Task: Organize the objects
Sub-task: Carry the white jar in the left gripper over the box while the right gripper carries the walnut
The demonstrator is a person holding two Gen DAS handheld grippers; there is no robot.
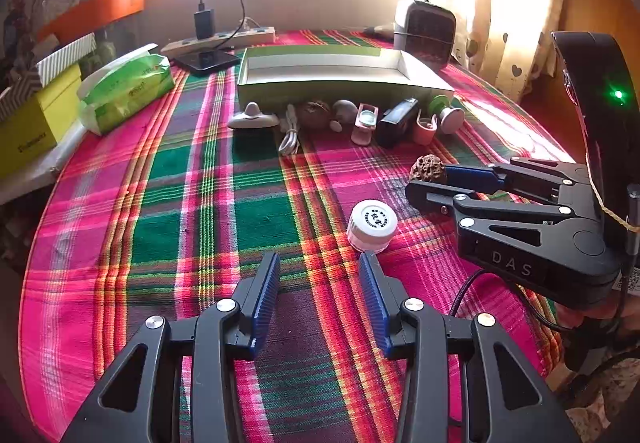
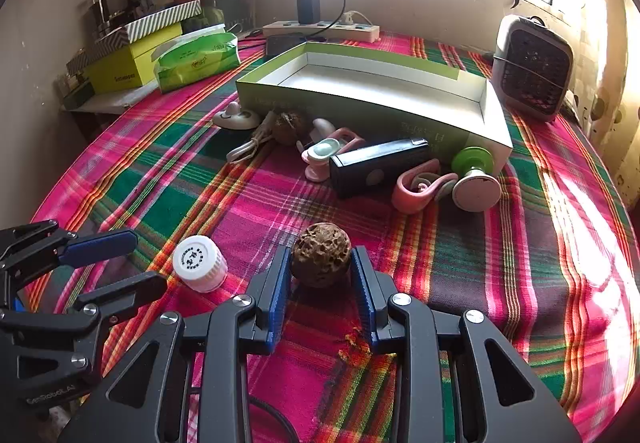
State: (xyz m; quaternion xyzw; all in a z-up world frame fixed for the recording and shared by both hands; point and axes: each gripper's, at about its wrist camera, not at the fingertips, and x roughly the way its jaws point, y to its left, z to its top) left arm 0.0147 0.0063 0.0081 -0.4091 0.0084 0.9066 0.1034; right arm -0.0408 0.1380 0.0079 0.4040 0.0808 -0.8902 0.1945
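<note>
Tongs on the left hand, the left gripper [image 1: 318, 263], stand spread and empty over a plaid tablecloth [image 1: 168, 203] in the left wrist view, a small white-capped bottle [image 1: 372, 225] just beyond their right tip; farther right, the right gripper [image 1: 430, 181] pinches a rough brown ball [image 1: 427, 168]. Seen from the right wrist, the ball [image 2: 321, 260] sits clamped between both blue pads [image 2: 280, 283], low over the cloth, while an empty green box [image 2: 360, 91] waits beyond a row of small gadgets.

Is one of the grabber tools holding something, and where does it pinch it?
The right tool pinches the bumpy brown ball by its two sides. The left tool is open and holds nothing.
</note>
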